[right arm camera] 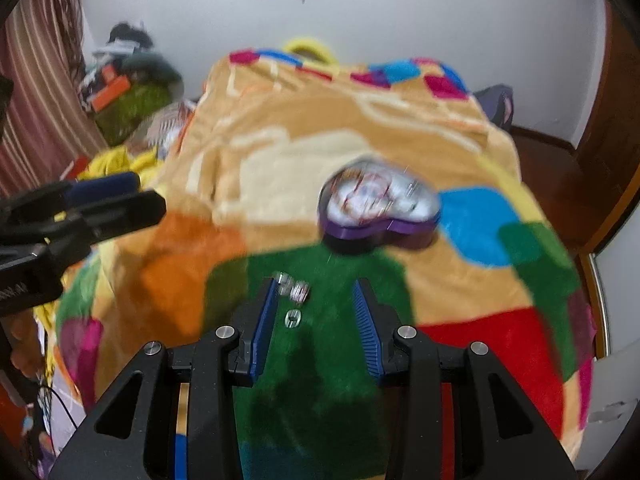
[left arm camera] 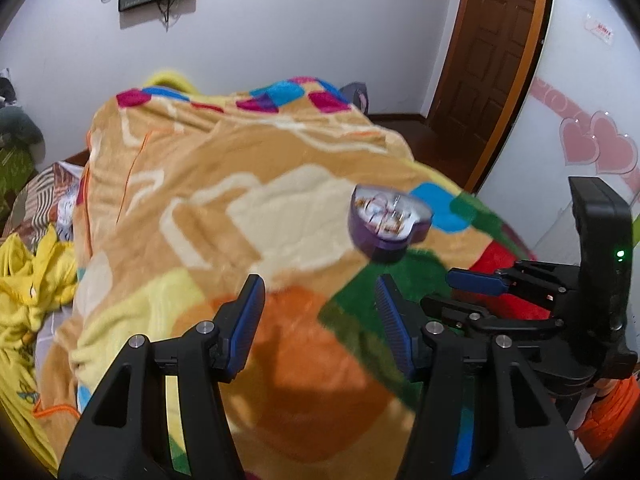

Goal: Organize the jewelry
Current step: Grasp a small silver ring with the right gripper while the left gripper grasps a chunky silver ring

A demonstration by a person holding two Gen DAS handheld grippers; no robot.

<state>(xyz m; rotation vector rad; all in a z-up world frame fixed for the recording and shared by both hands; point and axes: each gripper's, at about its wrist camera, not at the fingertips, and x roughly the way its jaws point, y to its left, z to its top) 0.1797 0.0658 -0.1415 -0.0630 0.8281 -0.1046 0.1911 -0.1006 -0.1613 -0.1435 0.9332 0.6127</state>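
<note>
A purple heart-shaped jewelry box [left arm camera: 390, 222] lies on the colourful blanket [left arm camera: 208, 184], its top showing white padding with jewelry pieces; it also shows in the right wrist view [right arm camera: 380, 210]. Small clear and silver jewelry pieces [right arm camera: 295, 290] and a clear ring [right arm camera: 293, 317] lie on the green patch just ahead of my right gripper [right arm camera: 316, 300], which is open and empty above them. My left gripper [left arm camera: 318, 300] is open and empty, over the blanket short of the box. The right gripper shows at the right of the left wrist view [left arm camera: 472, 292].
The blanket [right arm camera: 280, 152] covers a bed. Yellow clothes [left arm camera: 28, 280] lie at the left. A brown door [left arm camera: 492, 40] and a wall with pink hearts [left arm camera: 592, 144] stand at the right. A cluttered pile [right arm camera: 128, 84] sits by a striped curtain.
</note>
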